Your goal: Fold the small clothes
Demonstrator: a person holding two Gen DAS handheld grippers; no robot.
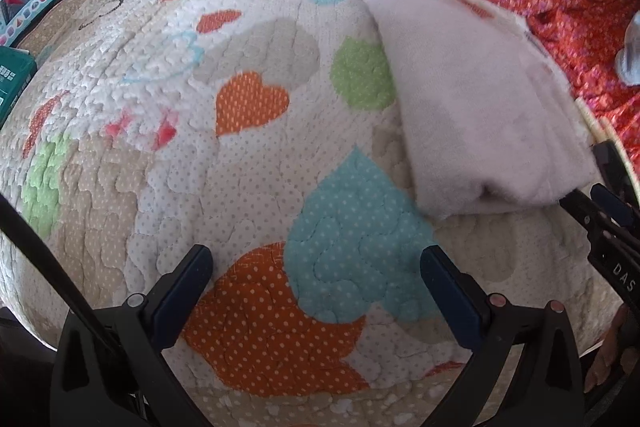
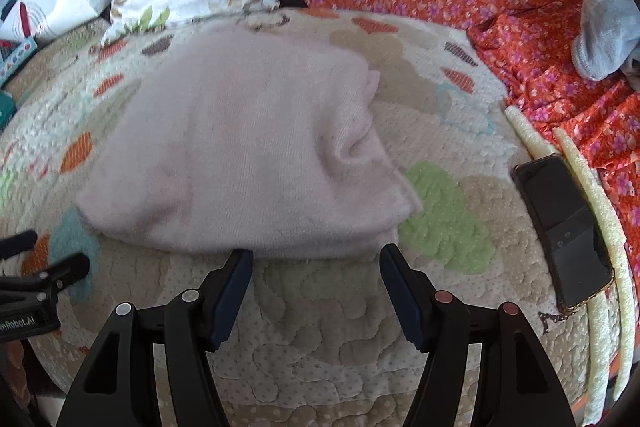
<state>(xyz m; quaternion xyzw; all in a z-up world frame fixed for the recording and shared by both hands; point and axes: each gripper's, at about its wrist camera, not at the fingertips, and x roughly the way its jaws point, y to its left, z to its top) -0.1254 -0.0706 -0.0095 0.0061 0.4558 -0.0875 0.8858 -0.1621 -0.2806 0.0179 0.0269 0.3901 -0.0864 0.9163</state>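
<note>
Hovering over quilt (image 2: 320, 327). Pale pink knit garment (image 2: 248, 155) lies folded ahead, soft, light, limp. My right gripper (image 2: 316, 255) wide, empty, at near fold; left gripper (image 1: 316, 259) wide, beside it. Best hold: thick folded edge.

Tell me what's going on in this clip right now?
A person with two handheld grippers is folding small clothes on a heart-patterned quilt. A pale pink garment lies folded there. The right gripper is open at its near edge; the left gripper is open over bare quilt. Neither holds anything.
</note>
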